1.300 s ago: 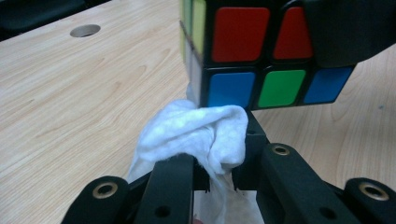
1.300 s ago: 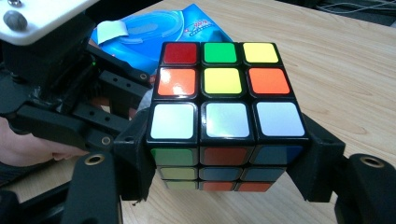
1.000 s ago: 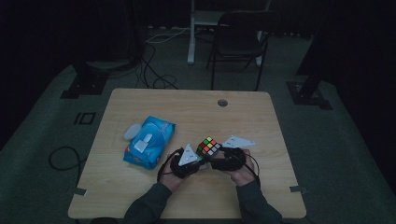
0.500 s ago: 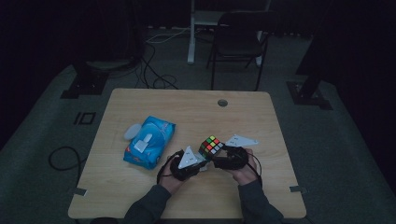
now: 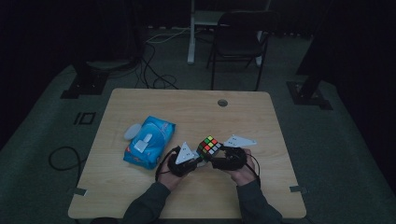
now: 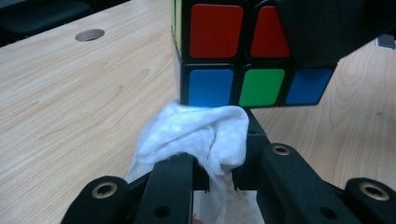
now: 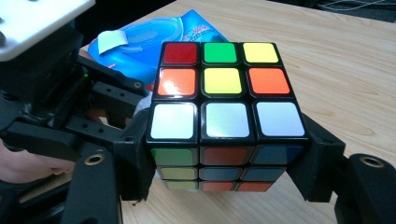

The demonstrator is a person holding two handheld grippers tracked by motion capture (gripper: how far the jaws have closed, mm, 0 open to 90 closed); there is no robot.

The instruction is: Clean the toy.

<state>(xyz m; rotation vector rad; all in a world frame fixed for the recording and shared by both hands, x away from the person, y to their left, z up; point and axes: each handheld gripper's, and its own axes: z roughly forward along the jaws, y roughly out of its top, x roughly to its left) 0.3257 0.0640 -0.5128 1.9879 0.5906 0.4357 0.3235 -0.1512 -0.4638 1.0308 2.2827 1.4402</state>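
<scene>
High view shows one table (image 5: 140, 196), one puzzle cube (image 5: 209, 145), one blue wipe packet (image 5: 150, 141) and two grippers. One white wipe (image 6: 201, 135) is pinched in the nearly closed jaws of the left gripper (image 6: 212, 168), its bunched end touching the cube's lower edge just ahead. The right gripper (image 7: 224, 158) clamps the cube between both jaws, half open. The packet lies beyond the left gripper.

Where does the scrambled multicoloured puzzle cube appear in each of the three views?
High view: scrambled multicoloured puzzle cube sits lower centre, between both hands.
Left gripper view: top centre, above a white crumpled wipe.
Right gripper view: centre, clamped between the black jaws.
Shared landmark: the light wooden table.
</scene>
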